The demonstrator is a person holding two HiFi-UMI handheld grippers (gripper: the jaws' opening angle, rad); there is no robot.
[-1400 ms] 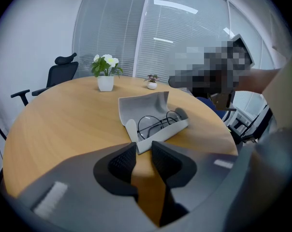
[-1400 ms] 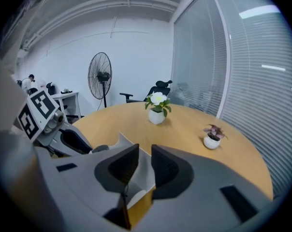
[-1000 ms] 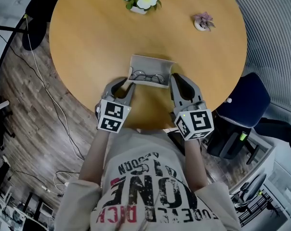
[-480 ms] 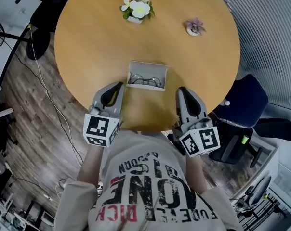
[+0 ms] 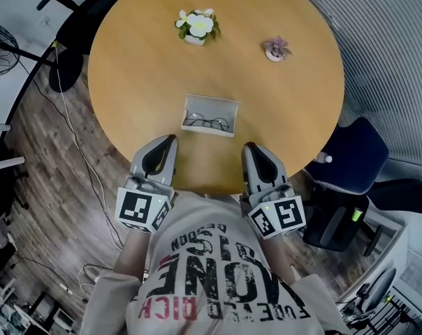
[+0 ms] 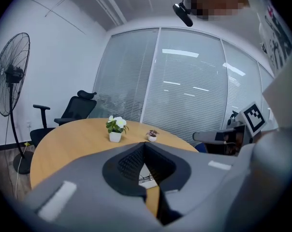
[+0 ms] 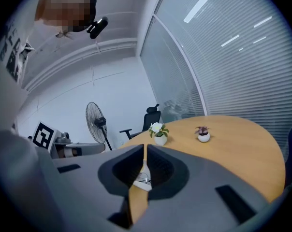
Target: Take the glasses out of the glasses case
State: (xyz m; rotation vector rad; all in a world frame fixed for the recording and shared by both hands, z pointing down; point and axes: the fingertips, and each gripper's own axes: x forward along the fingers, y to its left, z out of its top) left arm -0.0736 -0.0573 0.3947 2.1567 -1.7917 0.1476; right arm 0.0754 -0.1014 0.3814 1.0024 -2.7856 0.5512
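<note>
Both jaws of the left hand-held gripper (image 5: 167, 140) are clenched together on nothing, and the right hand-held gripper (image 5: 249, 148) is likewise pressed shut and empty. Each points away from the person's chest toward the far side of the worktop (image 5: 134, 75), tilted slightly downward, with its marker cube facing up. They hover at the near edge, apart from each other.

Between and beyond their tips lies the glasses case (image 5: 211, 103), clear of both. It is a pale, boxy rectangle, lid raised along its far side, with its long axis running left to right and sloping a little. Inside rest the glasses (image 5: 206, 123), thin dark wire with round lenses, lying along that same axis. Round and smooth, the worktop has a wood tone.
</note>
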